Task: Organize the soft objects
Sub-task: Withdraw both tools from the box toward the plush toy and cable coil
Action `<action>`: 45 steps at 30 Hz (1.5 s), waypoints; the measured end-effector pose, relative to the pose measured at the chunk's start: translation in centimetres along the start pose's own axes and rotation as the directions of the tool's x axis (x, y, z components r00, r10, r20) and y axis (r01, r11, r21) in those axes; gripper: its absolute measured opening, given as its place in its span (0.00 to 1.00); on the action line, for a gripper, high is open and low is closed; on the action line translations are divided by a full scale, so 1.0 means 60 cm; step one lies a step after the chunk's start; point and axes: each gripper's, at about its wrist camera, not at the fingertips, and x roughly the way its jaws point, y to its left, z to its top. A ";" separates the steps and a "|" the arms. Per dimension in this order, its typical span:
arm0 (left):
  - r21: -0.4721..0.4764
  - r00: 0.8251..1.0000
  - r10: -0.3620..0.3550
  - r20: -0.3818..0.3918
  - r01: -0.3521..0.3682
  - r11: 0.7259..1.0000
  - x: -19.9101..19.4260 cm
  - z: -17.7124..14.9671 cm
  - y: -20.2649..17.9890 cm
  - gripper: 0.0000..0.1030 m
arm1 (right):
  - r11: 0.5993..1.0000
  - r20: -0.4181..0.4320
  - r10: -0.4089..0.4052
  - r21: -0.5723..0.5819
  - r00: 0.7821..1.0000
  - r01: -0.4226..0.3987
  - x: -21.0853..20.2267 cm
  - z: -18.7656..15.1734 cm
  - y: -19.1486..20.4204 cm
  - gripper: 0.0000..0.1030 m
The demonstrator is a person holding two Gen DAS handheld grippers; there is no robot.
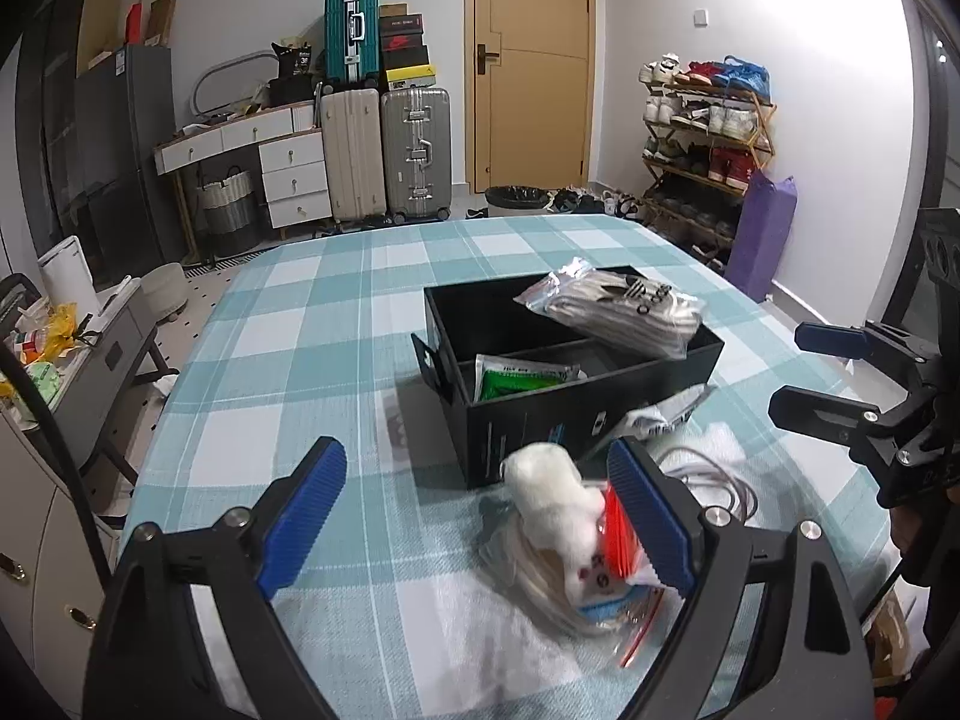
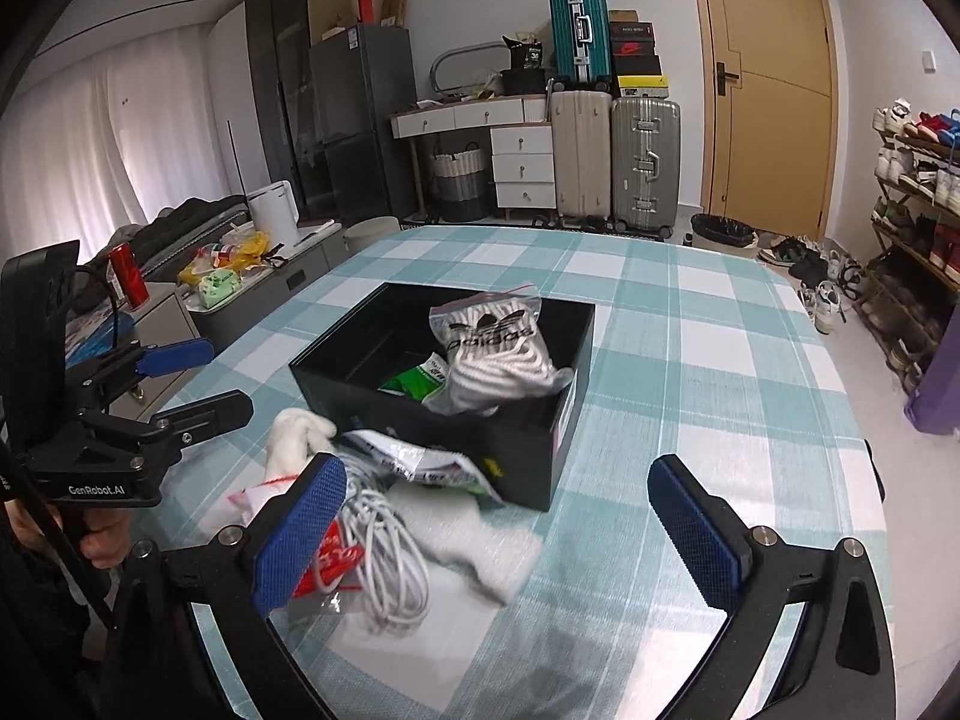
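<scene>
A black open box (image 1: 540, 429) (image 2: 528, 450) stands on the checked tablecloth. Across its rim lies a clear bag of white laces (image 1: 612, 306) (image 2: 492, 342), with a green packet (image 1: 522, 378) (image 2: 414, 384) down inside. In front of the box lies a heap: a white fluffy roll (image 1: 549, 492) (image 2: 294, 429), a bagged white cord (image 2: 384, 552), a white cloth (image 2: 480, 546) and a printed pouch (image 2: 414, 456). My left gripper (image 1: 477, 456) (image 2: 228, 377) stands open around the fluffy roll, pads apart from it. My right gripper (image 2: 498, 465) (image 1: 789, 372) is open wide; the heap sits by its left finger.
The table (image 1: 300, 330) (image 2: 690, 360) ends at a far edge with floor beyond. Suitcases (image 1: 384, 150), a white desk with drawers (image 1: 294, 174), a bin (image 1: 516, 201) and a shoe rack (image 1: 702, 138) line the far wall. A low cabinet with clutter (image 2: 222, 282) stands left of the table.
</scene>
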 end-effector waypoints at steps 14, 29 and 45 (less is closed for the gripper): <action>0.025 1.000 0.002 -0.008 -0.002 1.000 -0.002 -0.018 -0.015 0.87 | 0.999 -0.017 0.037 -0.001 0.999 -0.037 -0.001 -0.021 0.022 0.99; -0.033 0.999 0.028 -0.039 -0.029 0.999 0.025 -0.026 0.009 0.87 | 0.994 -0.095 0.096 -0.033 0.991 -0.100 0.038 -0.035 0.060 0.99; -0.033 0.996 0.003 -0.087 -0.006 0.999 0.051 -0.038 -0.001 0.87 | 0.996 -0.199 0.047 -0.060 0.979 -0.060 0.080 -0.060 0.063 0.99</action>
